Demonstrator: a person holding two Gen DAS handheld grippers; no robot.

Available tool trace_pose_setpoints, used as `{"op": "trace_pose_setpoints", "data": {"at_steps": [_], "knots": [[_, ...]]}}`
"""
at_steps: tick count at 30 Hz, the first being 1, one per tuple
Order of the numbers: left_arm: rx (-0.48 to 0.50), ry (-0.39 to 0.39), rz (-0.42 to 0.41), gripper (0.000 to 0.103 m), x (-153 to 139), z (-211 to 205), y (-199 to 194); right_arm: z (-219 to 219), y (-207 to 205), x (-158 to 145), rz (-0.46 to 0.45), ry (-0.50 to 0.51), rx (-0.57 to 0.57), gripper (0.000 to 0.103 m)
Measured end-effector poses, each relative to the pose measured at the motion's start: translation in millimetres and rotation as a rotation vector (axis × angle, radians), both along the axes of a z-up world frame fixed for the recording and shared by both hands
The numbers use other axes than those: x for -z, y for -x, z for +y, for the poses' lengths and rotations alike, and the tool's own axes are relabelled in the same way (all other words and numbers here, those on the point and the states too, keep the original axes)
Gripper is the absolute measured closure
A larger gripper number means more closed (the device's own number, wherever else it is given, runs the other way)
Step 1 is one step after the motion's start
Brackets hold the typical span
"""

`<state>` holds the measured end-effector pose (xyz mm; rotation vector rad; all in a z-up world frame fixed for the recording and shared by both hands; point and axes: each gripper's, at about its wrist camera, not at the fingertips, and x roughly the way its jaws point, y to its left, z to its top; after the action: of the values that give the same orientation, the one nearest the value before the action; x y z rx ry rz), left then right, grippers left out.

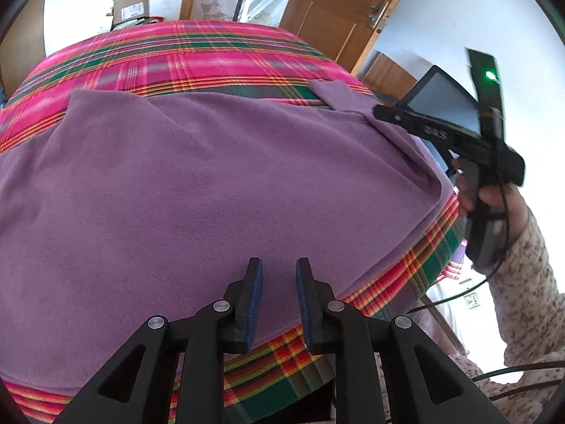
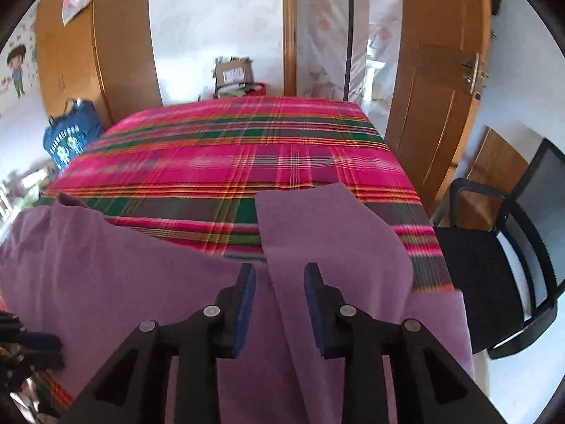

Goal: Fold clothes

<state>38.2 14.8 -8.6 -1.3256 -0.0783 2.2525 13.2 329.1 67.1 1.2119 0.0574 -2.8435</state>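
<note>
While the soft purple fleece garment [image 1: 197, 183] lies spread flat on the pink-and-green plaid bed cover [image 1: 183, 56], ready for folding, the left gripper [image 1: 279, 293] hangs partly open and empty over its near hem; the right gripper [image 2: 279, 300] likewise holds nothing, open above its sleeve [image 2: 317, 226].

Both wrist views overlook the purple garment [image 1: 219, 183] closely.

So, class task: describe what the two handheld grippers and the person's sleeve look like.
Both the left gripper and right gripper have black angular linkage arms with silver round pivot pins and blue ribbed pads. The right unit carries a green light and a thin black cable. The sleeve is pale with small brown speckles.
</note>
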Motion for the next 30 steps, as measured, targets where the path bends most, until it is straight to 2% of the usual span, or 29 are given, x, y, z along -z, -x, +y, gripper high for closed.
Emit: {"op": "trace_pose_setpoints", "data": {"at_steps": [10,16,26,27,30], "knots": [[-0.006,-0.015,-0.012,0.079,1.8,4.0,5.7,-27.7,39.1,19.2,-0.097,-0.132,-0.053,0.071],[-0.005,-0.012,-0.013,0.077,1.8,5.5,6.8,-27.8,59.4,28.3,-0.137,-0.125,-0.035,0.071],[-0.008,-0.023,-0.018,0.077,2.5,3.7,8.9,-23.5,76.9,30.7,-0.150,-0.078,0.010,0.071],[-0.008,-0.024,-0.018,0.077,2.5,3.5,8.9,-22.7,76.6,30.8,-0.149,-0.070,0.013,0.072],[-0.010,-0.025,-0.019,0.077,2.6,3.0,8.6,-19.8,75.7,30.7,-0.145,-0.070,0.028,0.086]]}}
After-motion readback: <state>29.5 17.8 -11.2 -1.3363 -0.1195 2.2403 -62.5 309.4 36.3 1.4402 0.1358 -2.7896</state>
